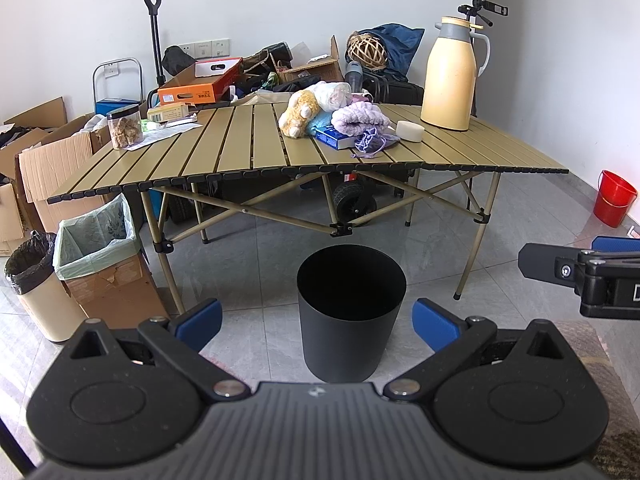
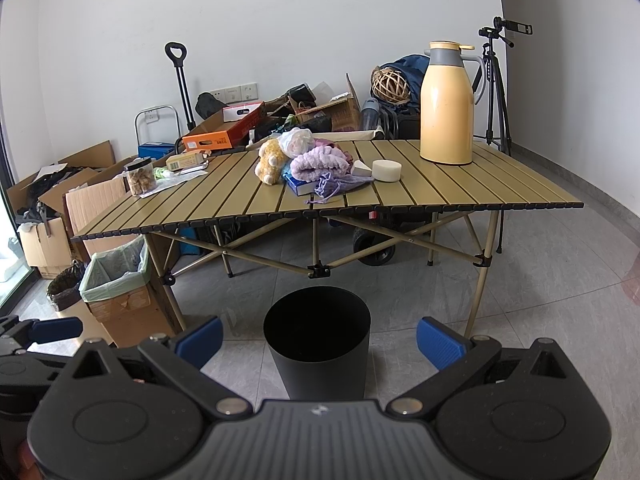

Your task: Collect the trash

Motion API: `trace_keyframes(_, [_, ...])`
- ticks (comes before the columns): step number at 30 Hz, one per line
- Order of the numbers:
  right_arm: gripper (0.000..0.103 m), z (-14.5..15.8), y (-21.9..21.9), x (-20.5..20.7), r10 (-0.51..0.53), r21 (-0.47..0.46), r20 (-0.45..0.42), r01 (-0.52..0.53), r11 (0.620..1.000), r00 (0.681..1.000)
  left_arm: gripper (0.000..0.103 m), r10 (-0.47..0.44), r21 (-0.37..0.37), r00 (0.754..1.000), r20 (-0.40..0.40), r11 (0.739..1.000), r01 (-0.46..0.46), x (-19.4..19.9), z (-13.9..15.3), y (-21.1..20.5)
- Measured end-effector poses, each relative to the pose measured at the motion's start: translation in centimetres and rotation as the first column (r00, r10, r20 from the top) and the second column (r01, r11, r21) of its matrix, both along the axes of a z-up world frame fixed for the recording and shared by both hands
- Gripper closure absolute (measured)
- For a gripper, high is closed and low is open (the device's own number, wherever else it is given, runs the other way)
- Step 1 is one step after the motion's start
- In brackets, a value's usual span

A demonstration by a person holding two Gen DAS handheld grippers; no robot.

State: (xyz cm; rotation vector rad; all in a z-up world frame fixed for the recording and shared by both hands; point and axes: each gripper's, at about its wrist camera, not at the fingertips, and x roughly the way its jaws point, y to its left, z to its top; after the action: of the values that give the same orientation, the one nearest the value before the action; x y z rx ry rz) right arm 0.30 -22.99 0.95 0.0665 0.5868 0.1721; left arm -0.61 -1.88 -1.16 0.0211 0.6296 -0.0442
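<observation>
Both tongs hung spread and empty, the left gripper (image 1: pixel 316 320) and the right gripper (image 2: pixel 319 338) side by side above the grey floor. Between their blue pads stood the black bin (image 1: pixel 350 312), open-topped, on the tiles just in front of the slatted folding table (image 1: pixel 224 148). On the table lay a heap of soft things (image 1: pixel 332 114), a cream thermos (image 1: pixel 450 76), a white round block (image 1: pixel 410 131) and a clear jar (image 1: pixel 125 126). A lined cardboard box (image 1: pixel 100 256) stood at the table's left leg.
</observation>
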Motion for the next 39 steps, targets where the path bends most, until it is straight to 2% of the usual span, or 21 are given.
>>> trace_keyframes(10, [0.000,0.2,0.1,0.4,-0.001,0.001,0.007,0.001,1.000,1.000,0.000,0.001,0.002,1.000,0.009,1.000,-0.001,0.2,0.2,-0.1])
trace_keyframes(17, [0.000,0.0,0.0,1.0,-0.016,0.001,0.023,0.016,1.000,1.000,0.000,-0.004,-0.005,0.999,0.037,1.000,0.004,1.9,0.8,0.3])
trace_keyframes(39, [0.000,-0.3,-0.7,11.3,-0.051,0.026,0.070,0.050,0.998,0.996,0.000,-0.023,-0.030,0.994,0.106,0.999,0.026,12.5,2.0,0.4])
